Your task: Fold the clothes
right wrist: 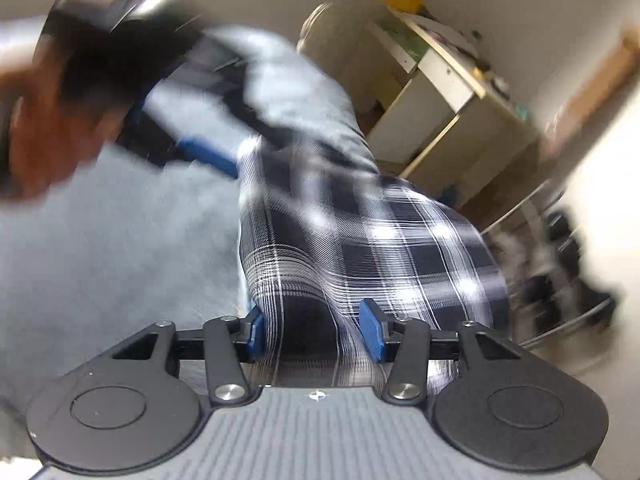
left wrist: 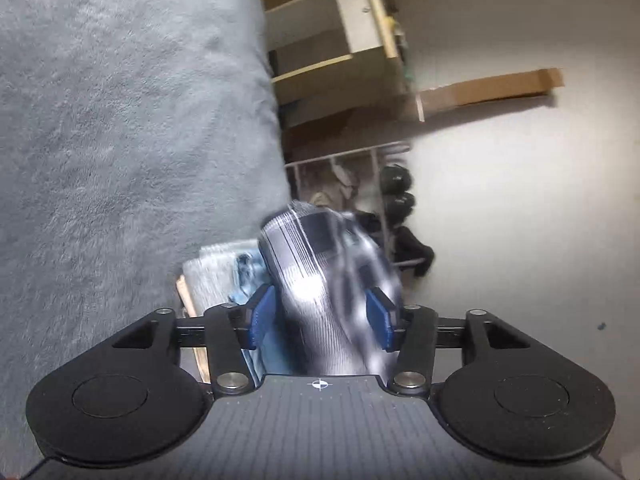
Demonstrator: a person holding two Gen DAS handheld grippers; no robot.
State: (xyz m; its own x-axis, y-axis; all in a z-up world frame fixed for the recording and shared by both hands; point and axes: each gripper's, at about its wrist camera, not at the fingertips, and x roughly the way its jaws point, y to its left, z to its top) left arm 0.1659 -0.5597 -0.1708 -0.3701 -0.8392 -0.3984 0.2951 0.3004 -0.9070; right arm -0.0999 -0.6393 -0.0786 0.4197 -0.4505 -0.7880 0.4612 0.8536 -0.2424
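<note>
A black-and-white plaid shirt (left wrist: pixel 320 264) hangs bunched between the blue pads of my left gripper (left wrist: pixel 320 316), whose jaws stand apart; the cloth is motion-blurred. In the right wrist view the same plaid shirt (right wrist: pixel 360 248) spreads over the grey fleece surface (right wrist: pixel 120 240) and runs between the pads of my right gripper (right wrist: pixel 316 328), which are wide apart and do not pinch it. Farther up that view, a blurred hand (right wrist: pixel 40 128) carries the left gripper, and one of its blue fingers (right wrist: pixel 208 156) touches the shirt's far end.
The grey fleece surface (left wrist: pixel 120 140) fills the left side. A stack of folded clothes (left wrist: pixel 216 272) lies by its edge. Beyond it stand a pale shelf unit (left wrist: pixel 332 48), a shoe rack (left wrist: pixel 360 184) and a cardboard strip (left wrist: pixel 488 88) on white floor.
</note>
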